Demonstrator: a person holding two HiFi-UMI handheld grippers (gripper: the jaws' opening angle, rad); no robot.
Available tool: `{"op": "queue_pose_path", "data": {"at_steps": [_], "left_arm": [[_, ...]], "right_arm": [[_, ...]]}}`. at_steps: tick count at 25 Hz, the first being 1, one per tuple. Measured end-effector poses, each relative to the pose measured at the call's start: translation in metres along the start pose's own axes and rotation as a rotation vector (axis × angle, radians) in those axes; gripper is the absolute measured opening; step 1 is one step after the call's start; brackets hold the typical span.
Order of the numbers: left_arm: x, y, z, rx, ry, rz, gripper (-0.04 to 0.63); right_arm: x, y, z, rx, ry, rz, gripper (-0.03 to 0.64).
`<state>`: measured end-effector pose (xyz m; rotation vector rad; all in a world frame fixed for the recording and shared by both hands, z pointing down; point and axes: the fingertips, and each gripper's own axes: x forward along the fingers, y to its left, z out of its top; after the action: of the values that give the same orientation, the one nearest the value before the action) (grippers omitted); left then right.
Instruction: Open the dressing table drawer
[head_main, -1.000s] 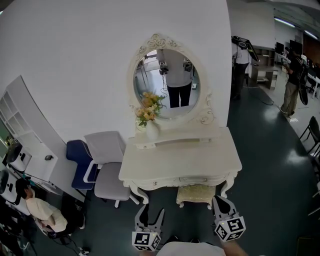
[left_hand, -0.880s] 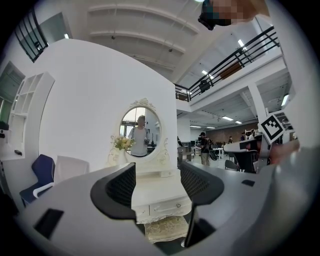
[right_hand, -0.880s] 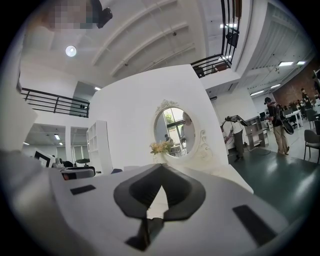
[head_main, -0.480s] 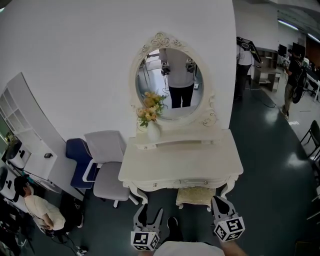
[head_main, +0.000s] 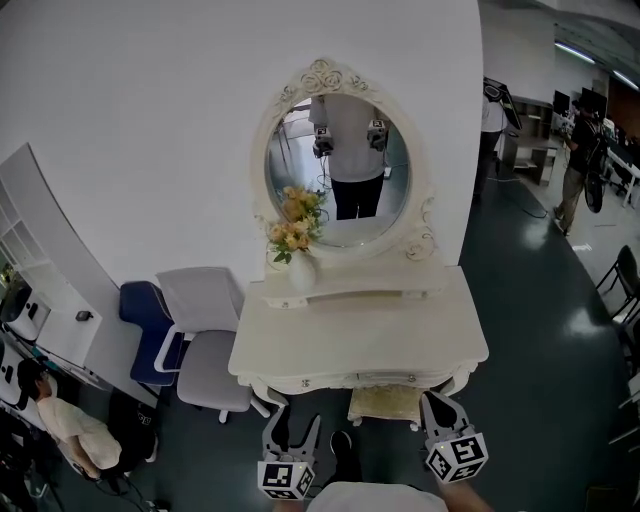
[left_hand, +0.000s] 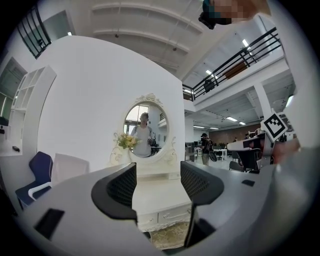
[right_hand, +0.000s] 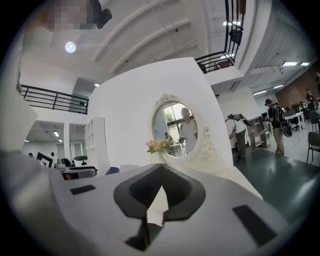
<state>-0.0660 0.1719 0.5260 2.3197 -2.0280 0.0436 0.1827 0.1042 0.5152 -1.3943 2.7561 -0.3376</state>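
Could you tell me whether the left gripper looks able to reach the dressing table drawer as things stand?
Probably yes: the left gripper is open and empty, and the drawer faces it with nothing between them, though they are apart. The stool sits below the drawer.

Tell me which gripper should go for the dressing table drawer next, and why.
Left, probably. The left gripper has its fingers apart, framing the drawer fronts straight ahead. The right gripper has its fingers closed at the tips and would need opening first.
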Motion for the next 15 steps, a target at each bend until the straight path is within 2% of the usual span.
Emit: {"op": "queue_pose_path", "data": {"at_steps": [15], "left_arm": [[0.107, 0.095, 0.008, 0.000, 0.025, -0.016, 0.272]], "right_arm": [[0.130, -0.008, 0.009, 0.011, 0.023, -0.043, 0.009]]}}
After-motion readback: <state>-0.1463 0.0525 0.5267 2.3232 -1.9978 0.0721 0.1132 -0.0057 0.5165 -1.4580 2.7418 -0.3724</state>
